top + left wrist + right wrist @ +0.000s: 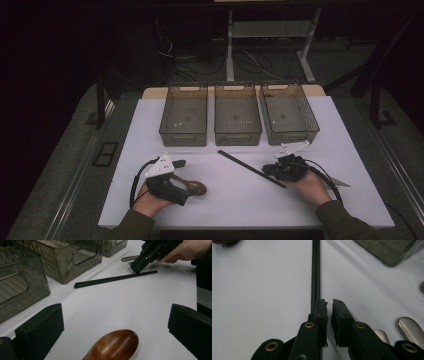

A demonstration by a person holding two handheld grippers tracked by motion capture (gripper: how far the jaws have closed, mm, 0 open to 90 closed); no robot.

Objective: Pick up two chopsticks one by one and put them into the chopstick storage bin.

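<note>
The right gripper (329, 305) is clenched beside the black chopsticks (315, 272) (nothing grasped); the left gripper (116, 322) is spread around a wooden spoon (115, 345).

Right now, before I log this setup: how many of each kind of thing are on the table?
Grey bins: 3
Black stick: 1
Wooden spoon: 1
Metal cutlery pieces: at least 2, partly hidden
Total: at least 7
</note>
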